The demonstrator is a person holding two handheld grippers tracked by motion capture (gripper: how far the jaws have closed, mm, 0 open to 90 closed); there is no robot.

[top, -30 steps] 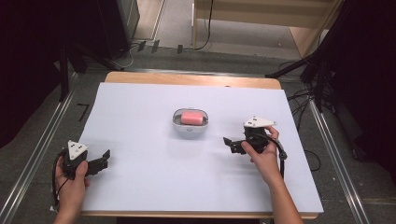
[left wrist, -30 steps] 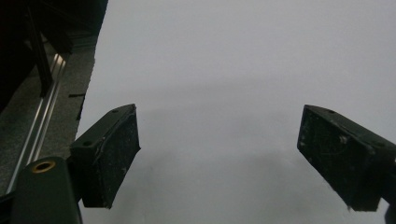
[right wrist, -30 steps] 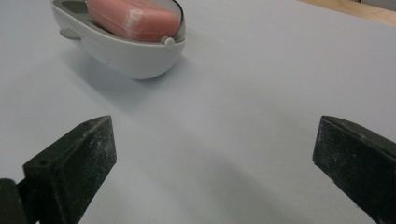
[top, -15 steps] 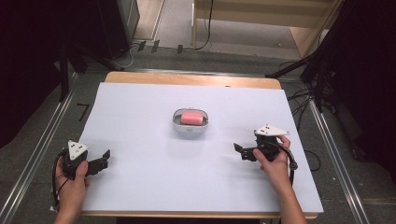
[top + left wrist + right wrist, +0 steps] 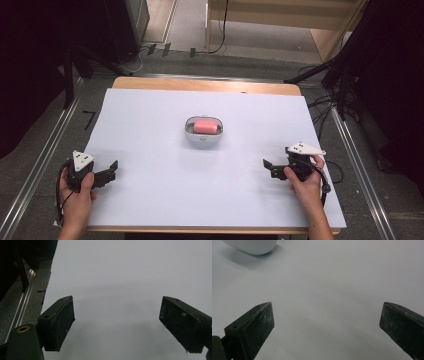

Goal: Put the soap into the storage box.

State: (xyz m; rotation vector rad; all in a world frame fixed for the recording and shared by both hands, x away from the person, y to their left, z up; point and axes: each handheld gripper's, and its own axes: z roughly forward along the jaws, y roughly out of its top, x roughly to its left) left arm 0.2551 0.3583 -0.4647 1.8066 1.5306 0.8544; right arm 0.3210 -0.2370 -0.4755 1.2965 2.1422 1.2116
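With the pink block (image 5: 206, 126) in a white dish (image 5: 203, 138) mid-table (image 5: 150, 200), left gripper (image 5: 111, 171) & right gripper (image 5: 269, 169), jaws spread and empty near the front corners, should probably approach slowly w/ level jaws.

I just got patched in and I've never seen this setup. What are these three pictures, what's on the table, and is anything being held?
No robot arm here: a person holds a two-jaw tool in each hand. The high view looks down on the white table from the person's side. In it, the left gripper sits near the left edge and the right gripper near the right edge. The other two pictures come from cameras riding on each gripper, looking along its black jaws. Both pairs of jaws stand wide apart with bare table between them, so nothing is held. At the table's middle is a small white dish with a pink block lying in it.
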